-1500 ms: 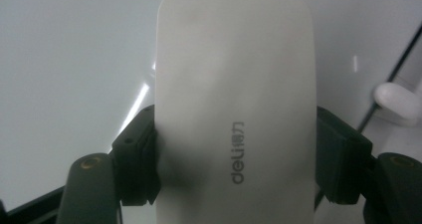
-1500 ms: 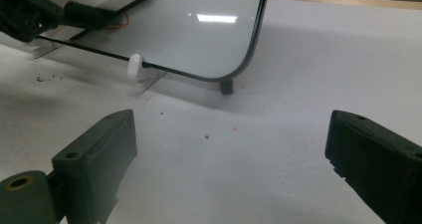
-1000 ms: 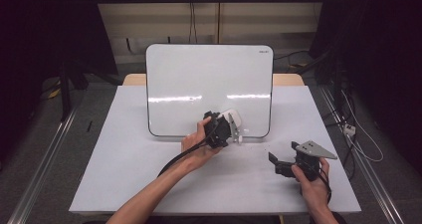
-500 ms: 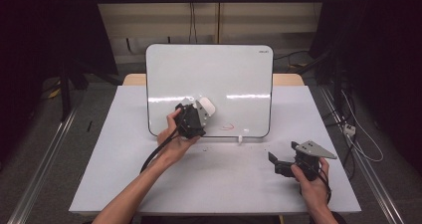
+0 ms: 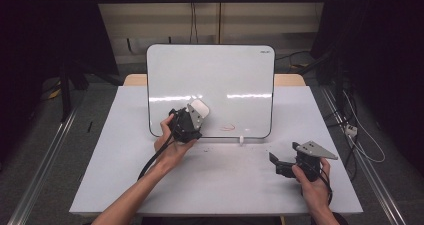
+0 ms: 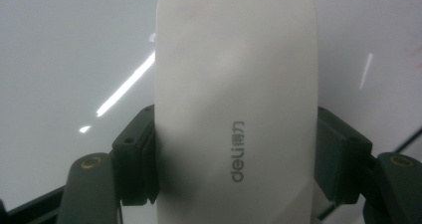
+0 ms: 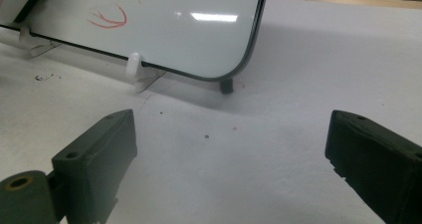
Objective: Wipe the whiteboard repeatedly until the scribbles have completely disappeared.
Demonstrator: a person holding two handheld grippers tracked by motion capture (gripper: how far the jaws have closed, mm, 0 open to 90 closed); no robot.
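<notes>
one red scribble (image 5: 228,127) remains on the whiteboard (image 5: 235,70), low and right of centre, so you may judge the wiping as partly done: the rest of the board face reads clean in the high view, and the mark is what is left to clear.

your left claw (image 5: 192,116) is clamped on the white eraser (image 5: 199,108). in the left gripper view the two black jaws press the eraser (image 6: 234,99) from either side at its lower half, with its rounded top standing out beyond them toward the glossy board. whether the eraser's pad touches the board or sits just off it cannot be told from these views.

relative to that claw, the scribble lies to the right and slightly lower, near the board's bottom edge, close by but apart from the eraser. the move left to you is, by judgement, a short sweep rightward and down along the board.

your right claw (image 5: 281,164) rests on the white surface (image 5: 100,175) in front of the board's right corner, jaws spread wide and holding nothing. in the right gripper view the scribble (image 7: 107,17) shows above the board's small white foot (image 7: 135,67).
</notes>
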